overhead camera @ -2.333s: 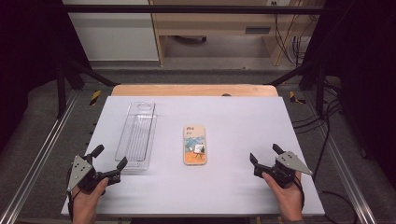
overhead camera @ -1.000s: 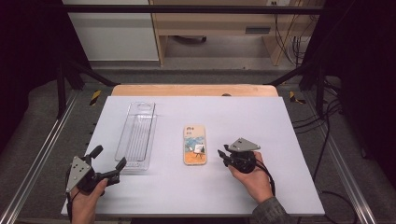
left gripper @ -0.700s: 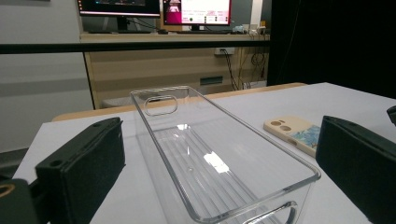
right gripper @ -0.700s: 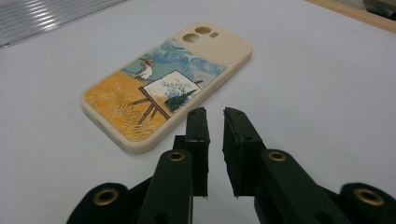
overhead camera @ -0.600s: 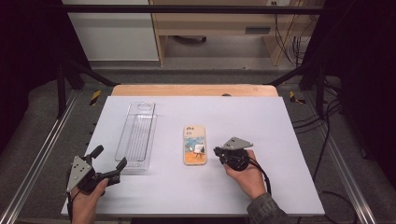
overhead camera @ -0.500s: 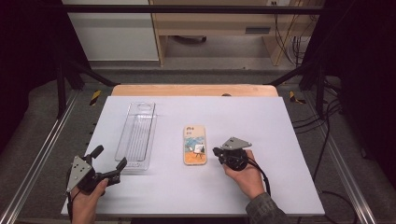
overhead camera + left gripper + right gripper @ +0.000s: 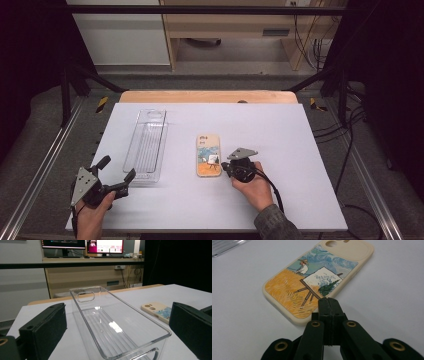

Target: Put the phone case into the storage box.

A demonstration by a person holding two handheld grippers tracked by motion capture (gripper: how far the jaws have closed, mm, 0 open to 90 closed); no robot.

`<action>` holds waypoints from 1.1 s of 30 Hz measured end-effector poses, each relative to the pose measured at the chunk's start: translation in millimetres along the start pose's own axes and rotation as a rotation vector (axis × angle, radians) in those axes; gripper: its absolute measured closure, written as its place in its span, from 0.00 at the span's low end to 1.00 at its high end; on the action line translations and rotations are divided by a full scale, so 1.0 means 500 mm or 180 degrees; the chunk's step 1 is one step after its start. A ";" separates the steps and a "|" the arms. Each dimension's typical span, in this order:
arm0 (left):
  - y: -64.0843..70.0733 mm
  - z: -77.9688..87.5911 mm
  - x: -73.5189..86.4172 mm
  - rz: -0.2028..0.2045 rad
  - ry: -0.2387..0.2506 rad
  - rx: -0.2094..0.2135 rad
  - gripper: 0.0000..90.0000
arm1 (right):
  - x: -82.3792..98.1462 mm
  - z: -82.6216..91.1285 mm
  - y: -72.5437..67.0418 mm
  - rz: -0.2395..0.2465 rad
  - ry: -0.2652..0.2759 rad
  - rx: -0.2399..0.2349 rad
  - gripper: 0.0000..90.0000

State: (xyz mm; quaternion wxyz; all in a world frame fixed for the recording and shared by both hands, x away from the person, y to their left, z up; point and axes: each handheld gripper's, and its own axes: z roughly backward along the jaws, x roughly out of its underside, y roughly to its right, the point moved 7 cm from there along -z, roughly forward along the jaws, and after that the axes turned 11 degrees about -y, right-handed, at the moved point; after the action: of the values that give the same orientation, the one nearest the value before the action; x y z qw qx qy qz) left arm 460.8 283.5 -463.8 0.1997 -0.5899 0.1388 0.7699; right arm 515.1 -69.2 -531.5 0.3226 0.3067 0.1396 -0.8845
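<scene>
The phone case (image 7: pixel 208 155) lies flat, printed side up, near the middle of the white worktop (image 7: pixel 280 125), its camera cut-out at the far end and its orange painted field toward the person. In the right gripper view the picture on the phone case (image 7: pixel 317 277) shows a figure in a straw hat at an easel. The right gripper (image 7: pixel 226 167), held in the person's right hand (image 7: pixel 256 190), sits just beside the near right corner of the case; in its own view the right gripper (image 7: pixel 328 300) has its two black jaws pressed flat together with nothing between them, having just been closing, and their tips reach over the near edge of the case, though whether they touch it I cannot tell. To the left of the case stands a long clear plastic bin (image 7: pixel 146 146), empty, with a handle slot in its far end wall. The left gripper (image 7: pixel 116 173) rests at the near left of the worktop in the left hand (image 7: pixel 91 215), its jaws spread wide and holding nothing; in its own view the clear bin (image 7: pixel 117 325) stands between and beyond them
</scene>
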 end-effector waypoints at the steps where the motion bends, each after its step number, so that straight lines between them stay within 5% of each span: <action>1: 0.000 0.000 0.000 0.0000 0.0000 0.0000 0.01 | 0.000 -0.002 -0.001 -0.0018 -0.0021 -0.0002 1.00; 19: 0.000 0.001 -0.001 0.0003 0.0013 0.0003 0.01 | -0.002 -0.019 -0.008 -0.0069 -0.0087 -0.0049 1.00; 33: -0.001 0.002 -0.001 0.0004 0.0013 0.0007 0.01 | -0.017 -0.033 -0.045 0.0031 -0.0105 -0.0145 1.00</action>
State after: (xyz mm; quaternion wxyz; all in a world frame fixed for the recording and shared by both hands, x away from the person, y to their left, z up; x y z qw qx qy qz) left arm 460.4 284.0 -462.9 0.1995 -0.5912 0.1405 0.7687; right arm 513.1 -41.0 -537.6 0.3361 0.2853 0.1529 -0.8845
